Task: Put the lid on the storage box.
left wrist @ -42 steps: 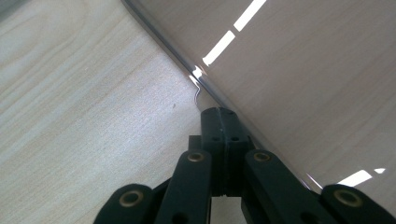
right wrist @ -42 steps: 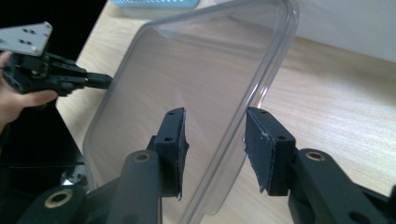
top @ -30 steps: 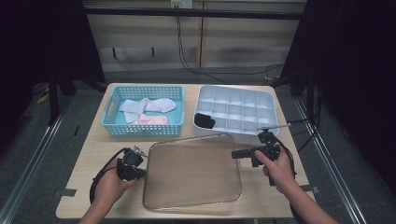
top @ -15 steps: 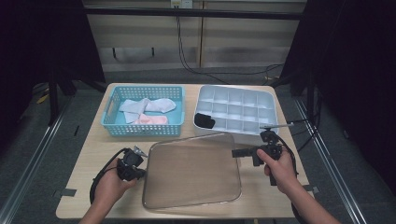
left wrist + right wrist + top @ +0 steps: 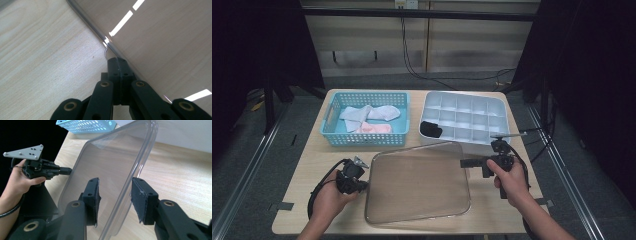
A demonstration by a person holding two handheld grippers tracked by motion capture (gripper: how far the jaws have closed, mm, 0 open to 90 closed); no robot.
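L tool [image 5: 117, 62] clamped on lid [image 5: 419, 182] edge; R tool [image 5: 115, 195] view: jaws apart astride rim.

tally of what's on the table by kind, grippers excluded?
Clear plastic lid: 1
Blue basket: 1
White compartment tray: 1
Folded cloths in the basket: 3, as far as can be told
Black item in the tray: 1
Total: 7

On the bench [image 5: 312, 165], the basket [image 5: 332, 116] sits at the far left corner and the compartment tray [image 5: 462, 117] at the far right. The lid [image 5: 417, 185] lies near the front edge, between the left hand-held gripper [image 5: 362, 181] and the right hand-held gripper [image 5: 463, 162].
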